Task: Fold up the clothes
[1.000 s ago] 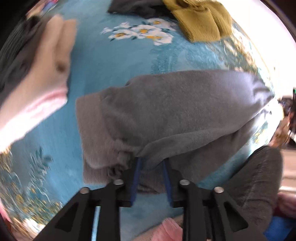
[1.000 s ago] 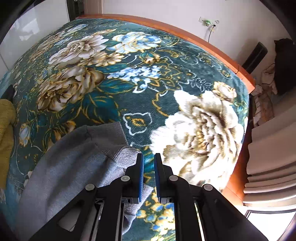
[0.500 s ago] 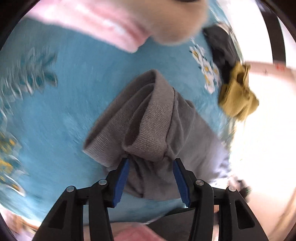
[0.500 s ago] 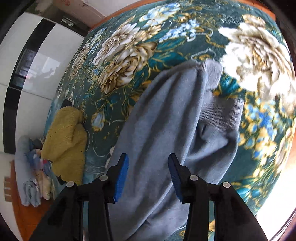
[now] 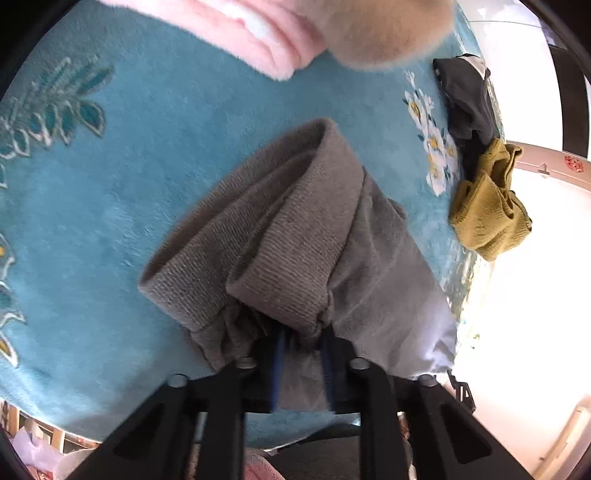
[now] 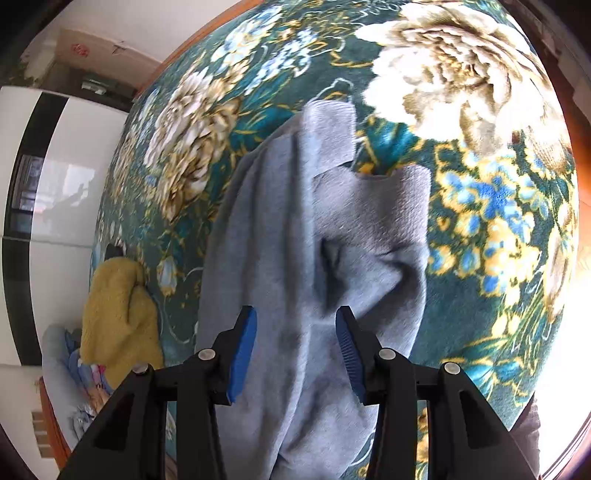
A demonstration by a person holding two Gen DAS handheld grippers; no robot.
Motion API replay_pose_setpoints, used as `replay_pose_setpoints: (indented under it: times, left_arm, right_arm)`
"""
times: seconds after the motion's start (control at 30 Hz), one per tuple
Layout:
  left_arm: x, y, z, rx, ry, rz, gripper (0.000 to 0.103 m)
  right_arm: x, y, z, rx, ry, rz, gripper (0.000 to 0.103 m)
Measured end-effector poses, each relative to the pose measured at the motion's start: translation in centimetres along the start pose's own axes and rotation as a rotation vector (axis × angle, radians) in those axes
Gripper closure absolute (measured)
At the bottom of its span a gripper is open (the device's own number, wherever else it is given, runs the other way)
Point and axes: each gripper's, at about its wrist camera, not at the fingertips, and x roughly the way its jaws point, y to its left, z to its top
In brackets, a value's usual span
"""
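A grey sweatshirt lies folded lengthwise on the teal floral blanket, its ribbed hem bunched toward the camera. My left gripper is shut on the grey fabric just behind the ribbed hem. In the right wrist view the same grey sweatshirt stretches away over the blanket. My right gripper is open and empty, its blue pads hovering above the cloth with the fabric showing between them.
A mustard-yellow garment and a dark garment lie at the far right of the blanket; the yellow one also shows in the right wrist view. A pink and beige fleece hangs at the top. Folded clothes sit at lower left.
My right gripper let go of the sweatshirt, opened and swung round over it. My left gripper opened half a second ago and has closed again on the fabric by the hem.
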Motion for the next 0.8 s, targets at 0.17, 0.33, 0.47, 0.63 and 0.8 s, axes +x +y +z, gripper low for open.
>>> replay_pose_setpoints:
  times: [0.17,0.33,0.47,0.63,0.8]
  left_arm:
    - [-1.2,-1.2,-0.3,0.017,-0.039,-0.007,0.092]
    - [-2.1,-2.9,0.0,0.043,-0.071,-0.012,0.092]
    - [-2.6,-4.0,0.3,0.064,-0.094,-0.007,0.093]
    - [-3.9,-5.7,0.5,0.109,-0.136,-0.019,0.095]
    - [-7.8,-6.5,-0.7,0.229,-0.190,-0.051,0.095]
  right_arm:
    - [0.7,0.0,1.6,-0.001,0.002,0.008,0.057]
    - [1.5,1.5,2.3,-0.037,0.005,-0.002,0.058]
    - [1.3,2.5,3.2,-0.046,-0.019,-0.043,0.097]
    - [-1.1,7.0,3.2,-0.229,-0.043,0.007,0.100]
    - [-6.9,10.2,2.5,-0.339,-0.149,0.143,0.100]
